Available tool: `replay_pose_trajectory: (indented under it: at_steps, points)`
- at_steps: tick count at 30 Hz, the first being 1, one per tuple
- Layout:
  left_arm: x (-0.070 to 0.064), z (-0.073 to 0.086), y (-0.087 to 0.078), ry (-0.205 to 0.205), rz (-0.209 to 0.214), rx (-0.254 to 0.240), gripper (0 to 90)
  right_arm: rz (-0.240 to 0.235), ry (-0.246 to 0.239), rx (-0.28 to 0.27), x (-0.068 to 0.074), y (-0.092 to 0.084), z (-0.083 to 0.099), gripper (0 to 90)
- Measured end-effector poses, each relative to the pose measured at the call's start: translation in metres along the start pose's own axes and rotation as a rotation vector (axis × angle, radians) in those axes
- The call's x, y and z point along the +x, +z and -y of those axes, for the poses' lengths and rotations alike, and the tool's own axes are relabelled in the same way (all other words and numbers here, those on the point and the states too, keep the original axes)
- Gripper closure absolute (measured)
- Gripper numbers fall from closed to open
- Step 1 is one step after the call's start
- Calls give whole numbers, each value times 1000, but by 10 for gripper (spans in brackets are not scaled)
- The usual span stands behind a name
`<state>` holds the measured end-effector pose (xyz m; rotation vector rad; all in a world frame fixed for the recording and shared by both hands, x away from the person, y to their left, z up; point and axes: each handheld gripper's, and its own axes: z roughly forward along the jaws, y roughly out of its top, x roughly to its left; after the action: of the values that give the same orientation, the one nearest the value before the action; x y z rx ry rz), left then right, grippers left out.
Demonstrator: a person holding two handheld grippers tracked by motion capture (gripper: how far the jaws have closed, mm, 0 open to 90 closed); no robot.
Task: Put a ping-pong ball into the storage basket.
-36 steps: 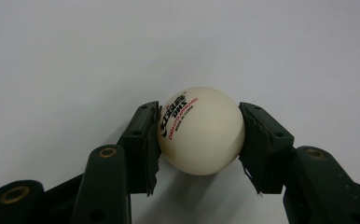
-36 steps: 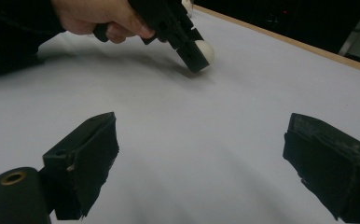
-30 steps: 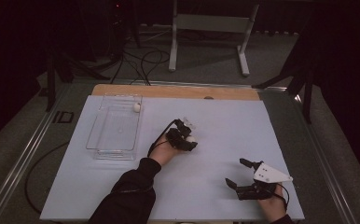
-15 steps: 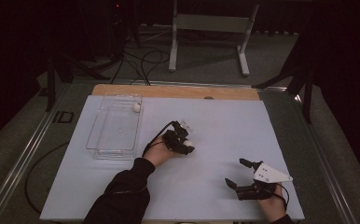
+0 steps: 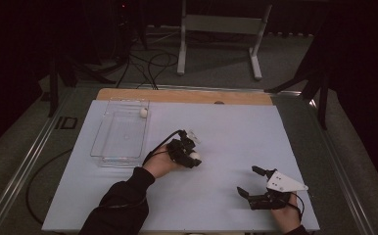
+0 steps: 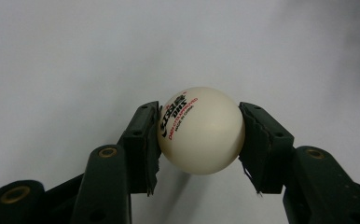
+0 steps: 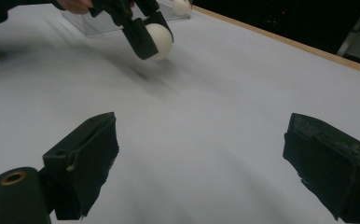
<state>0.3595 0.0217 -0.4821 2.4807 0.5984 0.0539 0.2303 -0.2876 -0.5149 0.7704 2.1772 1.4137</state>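
Left gripper point(image 6: 199, 140) clamps the ball point(image 6: 200, 130) over open mid-table point(image 5: 236, 132).

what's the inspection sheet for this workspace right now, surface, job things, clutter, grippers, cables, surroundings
surface: white sheet over the table, wooden strip showing along the far edge
job's things: clear tray at the left with one white ball at its far end; second ball, printed with red and black text, held between the left gripper's pads
clutter: nothing seen
grippers: left gripper shut on the second ball near the tray; right gripper open, holding nothing, near the table's front right
cables: black cable loops from the left gripper; more cables lie on the floor beyond
surroundings: dark room, grey metal stand behind the table
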Motion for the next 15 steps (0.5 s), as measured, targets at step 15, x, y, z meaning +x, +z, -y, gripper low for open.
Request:
replay_pose_trajectory:
  at_steps: [15]
  points:
    - [-12, 6, -28, 54, 35, 18, 522, 5, -10, -2, 1, 0, -1, 100]
